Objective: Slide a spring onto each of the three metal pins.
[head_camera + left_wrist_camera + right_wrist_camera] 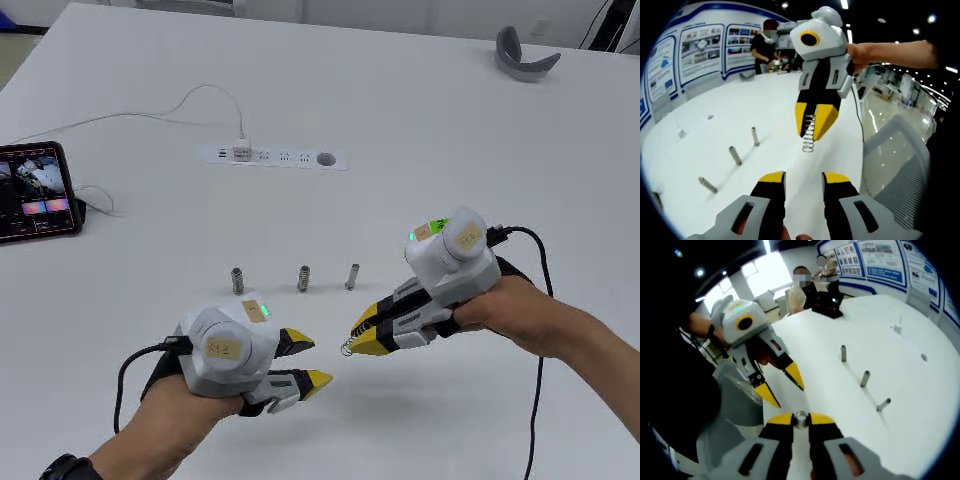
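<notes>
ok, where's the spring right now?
Head view: the spring is pinched in the tips of the right gripper, low centre, just right of the open left gripper, on the near side of the three pins.

Silver spring point(809, 136), grey pins point(303, 279), white table point(400, 110)

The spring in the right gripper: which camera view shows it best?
The left gripper view. There the spring hangs side-on, its coils plain, clamped between the yellow tips of the right gripper. In the head view it is a small loop at the jaw tips. In the right gripper view it is seen end-on, as a ring.
</notes>
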A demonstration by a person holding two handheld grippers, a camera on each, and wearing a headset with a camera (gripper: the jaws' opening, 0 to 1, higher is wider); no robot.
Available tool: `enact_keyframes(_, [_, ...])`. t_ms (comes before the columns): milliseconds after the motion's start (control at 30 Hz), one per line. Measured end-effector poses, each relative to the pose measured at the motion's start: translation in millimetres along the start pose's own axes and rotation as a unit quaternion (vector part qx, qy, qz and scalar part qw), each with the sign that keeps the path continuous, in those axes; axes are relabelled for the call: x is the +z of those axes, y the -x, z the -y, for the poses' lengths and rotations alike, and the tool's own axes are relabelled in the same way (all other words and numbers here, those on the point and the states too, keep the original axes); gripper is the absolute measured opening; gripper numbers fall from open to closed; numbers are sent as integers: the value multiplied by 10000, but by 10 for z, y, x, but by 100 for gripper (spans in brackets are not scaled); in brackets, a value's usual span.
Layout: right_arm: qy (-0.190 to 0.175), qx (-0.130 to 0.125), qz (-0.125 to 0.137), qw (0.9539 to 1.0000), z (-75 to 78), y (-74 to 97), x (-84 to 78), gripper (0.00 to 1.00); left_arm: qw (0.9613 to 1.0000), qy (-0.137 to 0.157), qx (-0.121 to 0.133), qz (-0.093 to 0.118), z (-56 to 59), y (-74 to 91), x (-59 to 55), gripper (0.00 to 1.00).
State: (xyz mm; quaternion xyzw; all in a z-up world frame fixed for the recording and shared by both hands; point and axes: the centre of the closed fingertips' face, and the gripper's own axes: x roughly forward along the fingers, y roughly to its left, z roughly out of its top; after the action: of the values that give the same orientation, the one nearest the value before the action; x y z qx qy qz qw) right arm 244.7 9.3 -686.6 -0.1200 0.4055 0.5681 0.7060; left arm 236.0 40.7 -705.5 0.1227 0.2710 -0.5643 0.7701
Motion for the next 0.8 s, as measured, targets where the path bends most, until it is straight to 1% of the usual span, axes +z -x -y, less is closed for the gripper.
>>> enact_keyframes(267, [-37, -137, -108, 9998, 122, 58, -79, 12, 9995, 234, 208, -25, -135, 85, -113, 34])
enact_keyframes(500, [-69, -252, -185, 9995, 252, 108, -125, 12, 9982, 442, 412, -4, -269, 169, -170, 39])
enact_keyframes(633, [-78, -340, -255, 9991, 353, 127, -151, 12, 9969, 562, 542, 3, -349, 222, -203, 42])
enact_keyframes(800, [-16, -359, -297, 9989, 432, 152, -138, 12, 9955, 653, 683, 6, -428, 287, -241, 46])
